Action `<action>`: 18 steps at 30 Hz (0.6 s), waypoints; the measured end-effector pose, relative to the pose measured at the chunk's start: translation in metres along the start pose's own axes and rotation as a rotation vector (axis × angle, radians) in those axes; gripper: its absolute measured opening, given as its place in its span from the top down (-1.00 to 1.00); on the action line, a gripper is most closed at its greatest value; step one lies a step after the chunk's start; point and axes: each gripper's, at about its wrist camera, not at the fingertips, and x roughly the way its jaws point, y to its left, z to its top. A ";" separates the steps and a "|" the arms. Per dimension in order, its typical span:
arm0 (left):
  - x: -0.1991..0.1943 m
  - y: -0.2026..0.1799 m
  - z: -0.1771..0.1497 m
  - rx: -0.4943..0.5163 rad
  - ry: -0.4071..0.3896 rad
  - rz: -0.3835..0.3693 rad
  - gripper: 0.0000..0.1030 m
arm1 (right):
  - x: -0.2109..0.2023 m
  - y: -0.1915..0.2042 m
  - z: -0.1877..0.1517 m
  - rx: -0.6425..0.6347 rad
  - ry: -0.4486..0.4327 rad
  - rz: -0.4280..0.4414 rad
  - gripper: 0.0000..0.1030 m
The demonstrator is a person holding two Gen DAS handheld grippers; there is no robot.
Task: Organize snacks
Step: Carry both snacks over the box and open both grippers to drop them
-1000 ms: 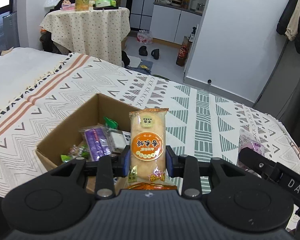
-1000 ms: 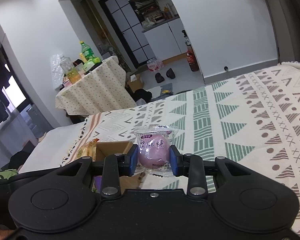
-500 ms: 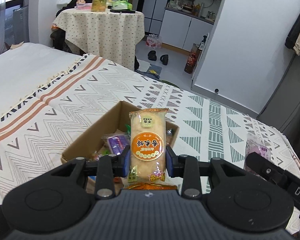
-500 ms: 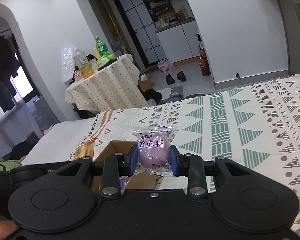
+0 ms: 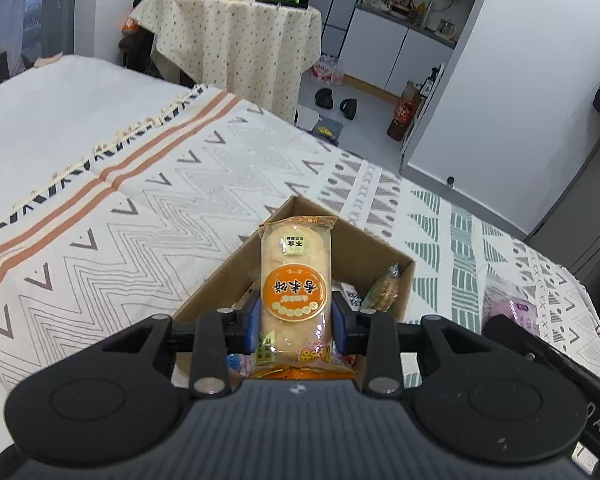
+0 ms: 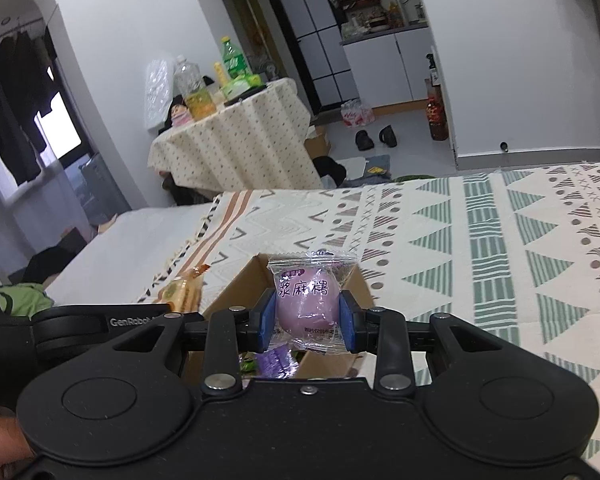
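Note:
My left gripper (image 5: 296,322) is shut on an orange rice cracker packet (image 5: 296,280), held upright above an open cardboard box (image 5: 364,246) that holds several wrapped snacks. My right gripper (image 6: 307,322) is shut on a purple mochi in a clear wrapper (image 6: 306,304), over the same cardboard box (image 6: 240,288). In the right wrist view the rice cracker packet (image 6: 182,290) shows at the left, beside the box. In the left wrist view the purple mochi (image 5: 512,312) shows at the right, above the black body of the other gripper.
The box sits on a bed covered by a patterned blanket (image 5: 140,216). Beyond the bed stands a table with a dotted cloth (image 5: 236,36) bearing bottles. A hand (image 6: 0,448) shows at the lower left of the right wrist view.
Both grippers have moved in over the box, which now lies right under the held snacks. Both views have swung left. The grips are unchanged.

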 end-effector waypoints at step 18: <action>0.013 0.043 0.019 -0.030 0.073 0.002 -0.02 | 0.035 0.032 -0.006 -0.013 0.039 0.037 -0.01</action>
